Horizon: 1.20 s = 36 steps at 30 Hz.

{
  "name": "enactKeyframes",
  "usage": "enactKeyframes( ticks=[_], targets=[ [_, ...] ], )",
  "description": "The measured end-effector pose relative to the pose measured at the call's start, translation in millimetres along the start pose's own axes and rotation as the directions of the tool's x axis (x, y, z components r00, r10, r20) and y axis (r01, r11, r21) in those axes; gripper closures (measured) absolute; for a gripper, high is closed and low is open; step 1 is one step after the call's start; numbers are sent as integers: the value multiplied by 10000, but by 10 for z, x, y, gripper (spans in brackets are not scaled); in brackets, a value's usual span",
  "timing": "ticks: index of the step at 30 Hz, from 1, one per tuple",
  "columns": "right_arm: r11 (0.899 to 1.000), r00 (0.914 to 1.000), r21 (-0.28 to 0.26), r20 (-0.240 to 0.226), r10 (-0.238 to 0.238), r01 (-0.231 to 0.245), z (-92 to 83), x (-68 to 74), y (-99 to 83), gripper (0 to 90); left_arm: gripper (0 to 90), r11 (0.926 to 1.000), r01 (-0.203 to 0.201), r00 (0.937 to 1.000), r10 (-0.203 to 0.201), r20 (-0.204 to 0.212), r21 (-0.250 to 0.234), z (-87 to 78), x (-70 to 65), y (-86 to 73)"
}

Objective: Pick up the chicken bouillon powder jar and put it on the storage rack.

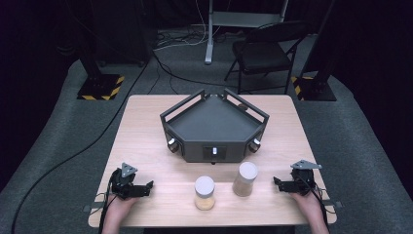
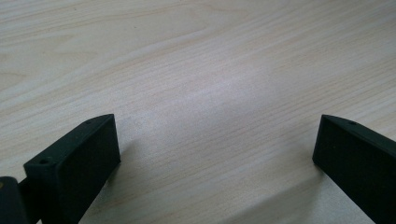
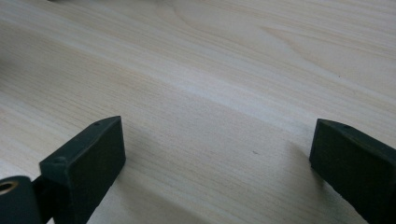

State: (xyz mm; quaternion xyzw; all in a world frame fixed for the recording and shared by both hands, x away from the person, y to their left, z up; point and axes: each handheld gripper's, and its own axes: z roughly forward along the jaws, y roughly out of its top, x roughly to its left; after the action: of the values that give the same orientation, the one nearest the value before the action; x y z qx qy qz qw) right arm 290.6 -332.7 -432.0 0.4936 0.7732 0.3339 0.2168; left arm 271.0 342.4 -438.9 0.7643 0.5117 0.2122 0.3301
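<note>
Two clear jars with white lids stand near the table's front edge: a shorter jar point(image 1: 204, 192) with yellowish contents left of centre, and a taller jar point(image 1: 245, 179) with tan contents to its right. Behind them sits a dark grey angular tray unit point(image 1: 214, 126) with railed walls. My left gripper point(image 1: 147, 187) rests on the table at the front left, pointing right toward the jars, open with bare wood between its jaws point(image 2: 215, 140). At the front right, my right gripper point(image 1: 276, 183) points left toward the taller jar, open over bare wood point(image 3: 217, 140).
The wooden table point(image 1: 146, 126) stands on grey carpet. A black folding chair point(image 1: 265, 51) and a white stand leg point(image 1: 209, 34) are behind it. Black posts with hazard-striped bases point(image 1: 100, 87) flank the far corners. A cable point(image 1: 73, 156) runs across the floor at left.
</note>
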Motion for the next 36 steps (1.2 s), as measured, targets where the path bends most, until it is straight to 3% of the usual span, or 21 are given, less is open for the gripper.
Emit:
enactKeyframes(
  ticks=[8, 14, 26, 28, 36],
  targets=[
    [10000, 10000, 4, 22, 27, -27, -1, 7, 2, 27, 12, 10000, -71, 9999, 72, 133, -36, -19, 46, -14],
    [10000, 10000, 10, 28, 25, -25, 3, 7, 3, 22, 26, 9998, 155, 9990, -150, 421, -118, -77, 117, -27],
    [10000, 10000, 18, 32, 36, -37, 6, 10, 6, 21, 32, 9941, 386, 9962, -304, 815, -1016, -436, 204, -51],
    [10000, 10000, 19, 32, 40, -40, 6, 10, 6, 21, 34, 9905, 270, 9957, -147, 911, -1351, -549, 183, -32],
    [10000, 10000, 16, 33, 38, -38, 6, 11, 5, 21, 38, 9855, -44, 9912, 267, 1296, -1697, -738, 100, 61]
  ],
)
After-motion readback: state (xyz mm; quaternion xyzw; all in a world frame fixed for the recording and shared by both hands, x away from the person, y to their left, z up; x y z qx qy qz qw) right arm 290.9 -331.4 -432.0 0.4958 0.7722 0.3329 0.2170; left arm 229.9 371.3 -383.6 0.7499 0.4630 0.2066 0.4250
